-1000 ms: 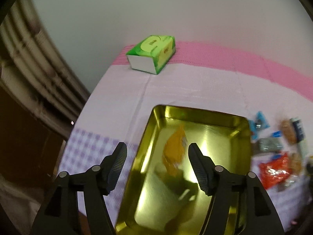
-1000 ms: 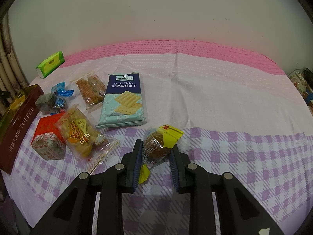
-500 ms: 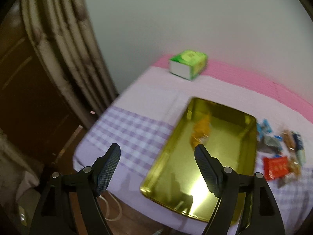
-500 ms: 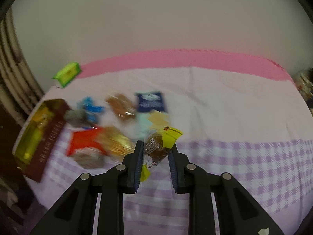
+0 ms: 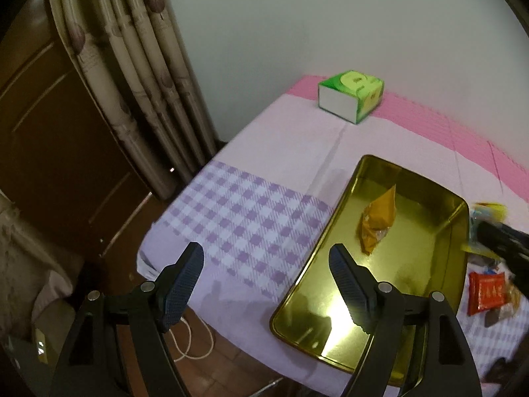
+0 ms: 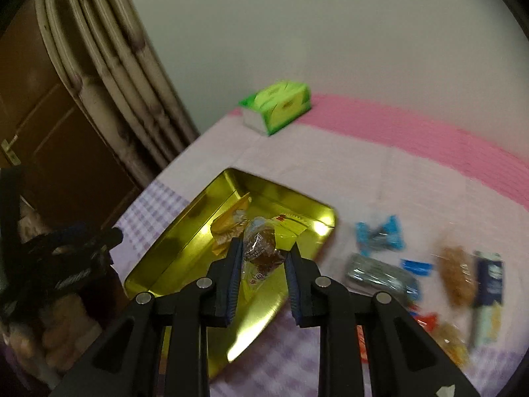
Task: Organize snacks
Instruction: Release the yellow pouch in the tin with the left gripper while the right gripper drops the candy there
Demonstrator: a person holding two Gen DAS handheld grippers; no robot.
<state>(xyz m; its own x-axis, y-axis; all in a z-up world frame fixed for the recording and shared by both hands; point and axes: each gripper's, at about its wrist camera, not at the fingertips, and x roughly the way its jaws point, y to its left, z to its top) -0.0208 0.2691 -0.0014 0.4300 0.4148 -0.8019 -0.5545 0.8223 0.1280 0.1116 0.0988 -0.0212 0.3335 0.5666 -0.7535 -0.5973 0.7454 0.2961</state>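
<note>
A gold tin tray [image 5: 426, 185] [image 6: 172, 251] sits on the checked tablecloth with one orange snack packet [image 5: 378, 221] [image 6: 228, 228] inside. My right gripper [image 6: 263, 258] is shut on a clear-wrapped brown snack with a yellow end [image 6: 261, 248] and holds it over the tray. It shows at the right edge of the left wrist view [image 5: 496, 235]. My left gripper [image 5: 266, 264] is open and empty, held back above the table's near-left edge beside the tray.
Loose snacks lie right of the tray: blue-wrapped candies [image 6: 380, 235], a grey packet [image 6: 380, 274], a cracker pack [image 6: 487, 291], a red packet [image 5: 487, 292]. A green tissue box [image 5: 352, 94] [image 6: 277, 106] stands at the back. Curtain and door are left.
My right gripper has carried the brown snack left from the table's middle to above the tray. My left gripper has pulled back and up from over the tray.
</note>
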